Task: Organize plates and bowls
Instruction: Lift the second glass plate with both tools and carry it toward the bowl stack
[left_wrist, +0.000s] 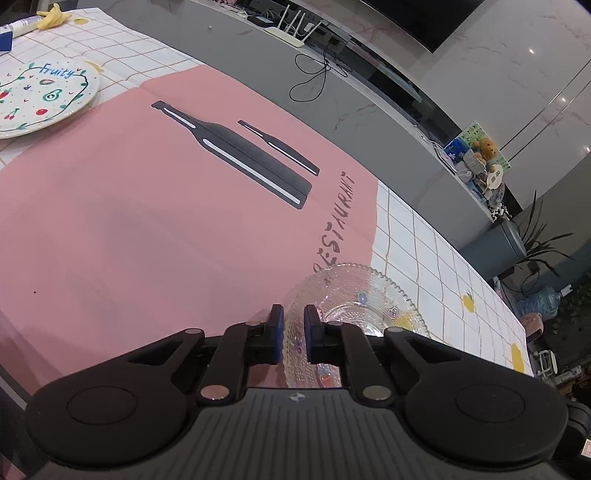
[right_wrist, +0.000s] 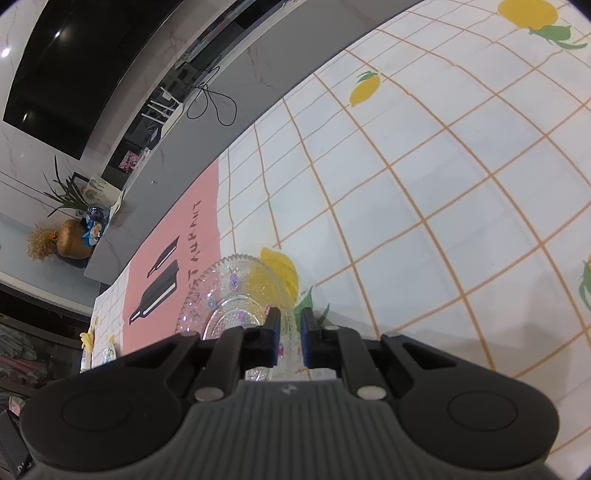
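A clear glass plate (left_wrist: 354, 299) with a beaded, scalloped rim and small flower marks is held above the table, over the edge of the pink mat. My left gripper (left_wrist: 293, 325) is shut on its near rim. In the right wrist view the same glass plate (right_wrist: 236, 288) shows, and my right gripper (right_wrist: 290, 325) is shut on its opposite rim. A white plate (left_wrist: 40, 96) with fruit drawings and the word "Fruity" lies flat at the far left of the table.
A pink mat (left_wrist: 147, 206) with printed black bottles covers the table's middle, over a white checked cloth with lemons (right_wrist: 443, 184). A banana peel (left_wrist: 53, 16) and a white tube lie at the far left corner. A grey counter with cables runs behind the table.
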